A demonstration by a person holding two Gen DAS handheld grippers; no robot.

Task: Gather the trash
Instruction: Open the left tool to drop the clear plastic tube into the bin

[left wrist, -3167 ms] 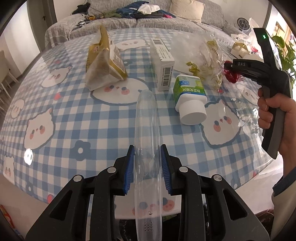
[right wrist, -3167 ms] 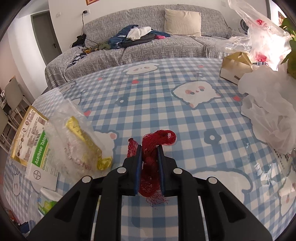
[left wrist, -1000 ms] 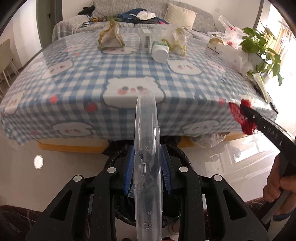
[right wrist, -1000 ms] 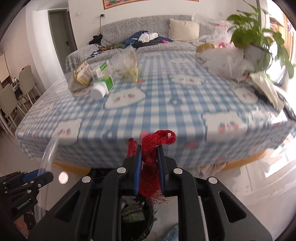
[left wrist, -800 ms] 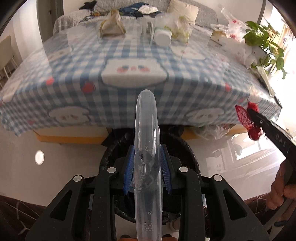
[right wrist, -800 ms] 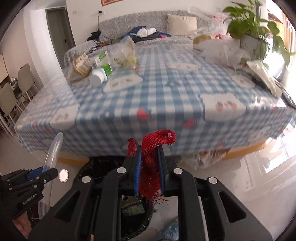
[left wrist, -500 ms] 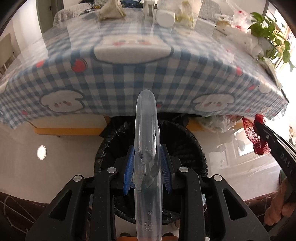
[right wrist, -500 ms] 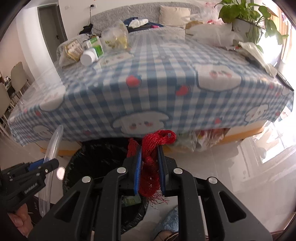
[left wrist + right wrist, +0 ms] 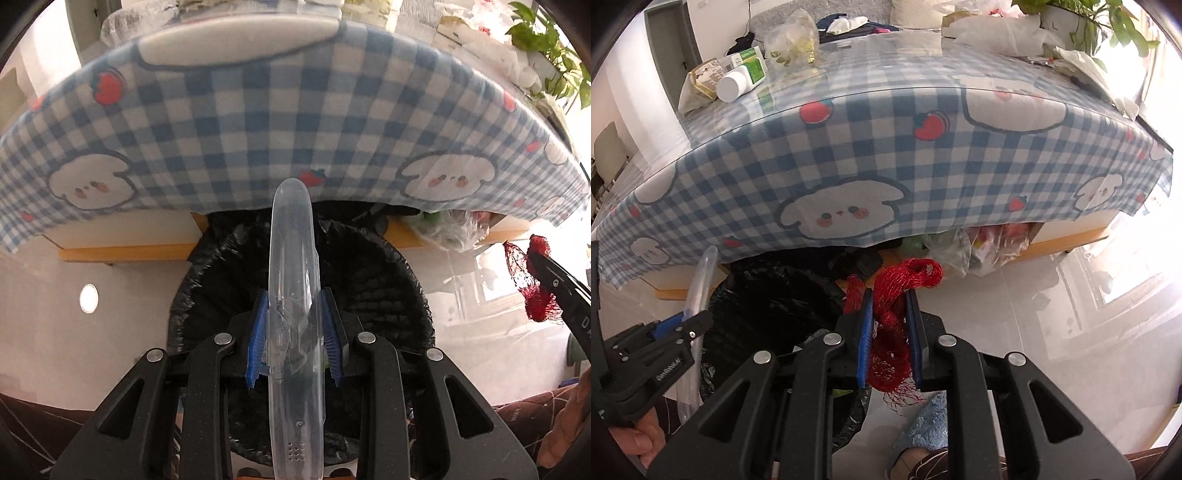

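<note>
My left gripper (image 9: 294, 332) is shut on a long clear plastic case (image 9: 293, 280) and holds it over the black-lined trash bin (image 9: 373, 273) below the table edge. My right gripper (image 9: 889, 343) is shut on a bunch of red mesh netting (image 9: 892, 332), a little right of the bin (image 9: 768, 295). The right gripper with the netting (image 9: 524, 273) shows at the right edge of the left wrist view. The left gripper with the case (image 9: 701, 280) shows at the lower left of the right wrist view.
The table with a blue checked cloth (image 9: 886, 155) overhangs the bin. On it lie a white bottle (image 9: 735, 83), a green box (image 9: 753, 64), wrappers and a potted plant (image 9: 1082, 18). Clear bags of trash (image 9: 979, 247) sit under the table. White tile floor spreads to the right.
Both grippers have dropped lower and come closer to the bin; the table edge now stands above them. Both grips are unchanged.
</note>
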